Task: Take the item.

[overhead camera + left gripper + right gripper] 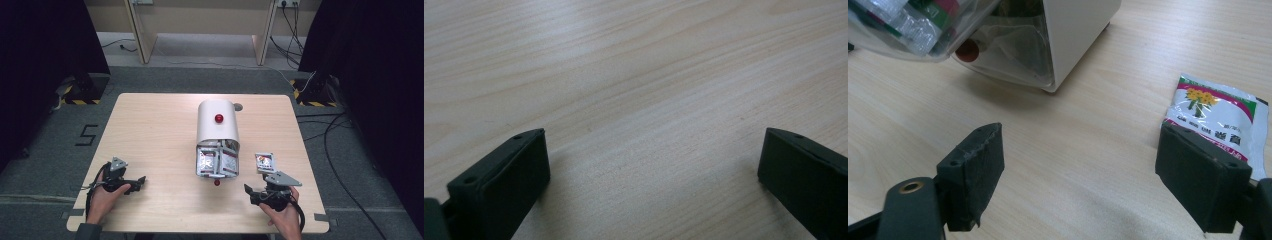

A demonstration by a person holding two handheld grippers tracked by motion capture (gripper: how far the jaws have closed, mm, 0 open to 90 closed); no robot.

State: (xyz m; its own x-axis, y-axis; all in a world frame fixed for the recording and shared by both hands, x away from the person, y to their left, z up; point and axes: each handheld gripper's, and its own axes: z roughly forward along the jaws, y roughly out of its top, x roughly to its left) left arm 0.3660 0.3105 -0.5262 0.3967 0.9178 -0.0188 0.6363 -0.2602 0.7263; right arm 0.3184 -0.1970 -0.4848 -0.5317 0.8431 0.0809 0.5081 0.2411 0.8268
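the sachet [264, 162] lies flat on the table [150, 130], just to the right of the white dispenser [217, 122] and near the table's right edge, with bare wood between it and that edge. in the right gripper view the sachet [1218, 117] is white with a red border, yellow flowers and a green band along its top; its near corner is hidden behind one jaw, and whether that jaw touches it cannot be told.

the right gripper [270, 190] sits just on the near side of the sachet, its jaws spread wide with nothing between them, as the right gripper view [1083, 175] shows. the left gripper [122, 181] is well apart from the sachet, on the far side of the dispenser near the table's left front corner; its jaws [649, 175] are also spread wide over bare wood.

the dispenser is a white rounded box with a red knob [219, 118] on top; its clear drawer [216, 162] stands pulled out toward the person, full of similar packets. open tabletop lies all around the dispenser.

the table is light wood on grey carpet [200, 80], with dark curtains [45, 45] at both sides and cables [340, 150] on the floor to the right.
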